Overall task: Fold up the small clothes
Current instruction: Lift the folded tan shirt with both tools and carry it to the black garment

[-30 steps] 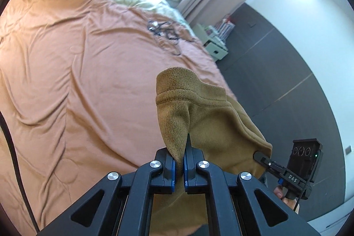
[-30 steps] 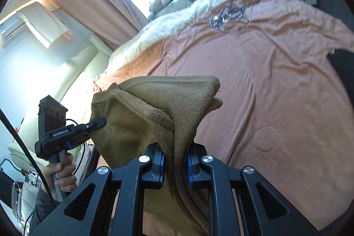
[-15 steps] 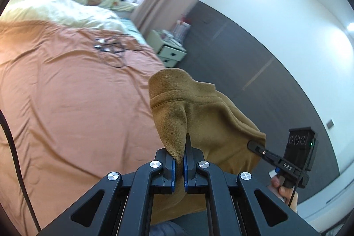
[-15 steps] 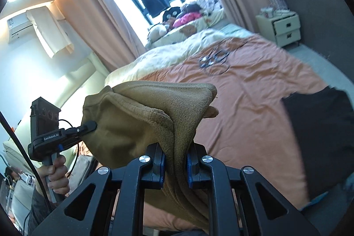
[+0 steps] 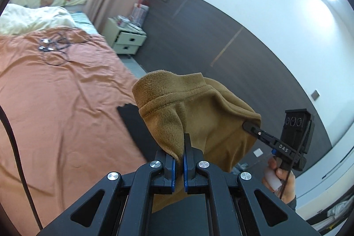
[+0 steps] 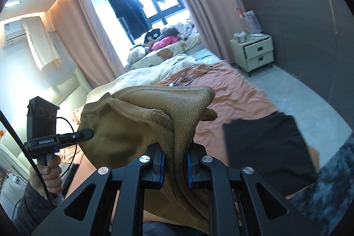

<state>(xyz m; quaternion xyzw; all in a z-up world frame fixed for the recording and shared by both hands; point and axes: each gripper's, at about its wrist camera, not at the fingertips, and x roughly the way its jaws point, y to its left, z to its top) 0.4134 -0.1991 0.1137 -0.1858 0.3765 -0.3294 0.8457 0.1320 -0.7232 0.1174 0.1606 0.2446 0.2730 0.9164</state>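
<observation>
A small brown fleece garment [image 5: 199, 112] hangs in the air between my two grippers, above the near end of the bed. My left gripper [image 5: 179, 147] is shut on one edge of it. My right gripper [image 6: 176, 147] is shut on a thick bunch of the same garment [image 6: 141, 123]. In the left wrist view the right gripper [image 5: 252, 126] shows at the garment's far side. In the right wrist view the left gripper [image 6: 85, 134] shows at its left side. The garment's lower part is hidden behind my fingers.
The bed has an orange sheet [image 5: 55, 92]. A folded black cloth [image 6: 265, 147] lies on its near corner. A tangle of cables [image 5: 53, 47] lies further up, by a cream duvet [image 5: 33, 19]. A white bedside cabinet [image 6: 254, 52] stands by the dark wall.
Both grippers have lifted and tilted up with the brown garment still held. The views now take in more of the room and walls, and the black cloth has come into sight.
</observation>
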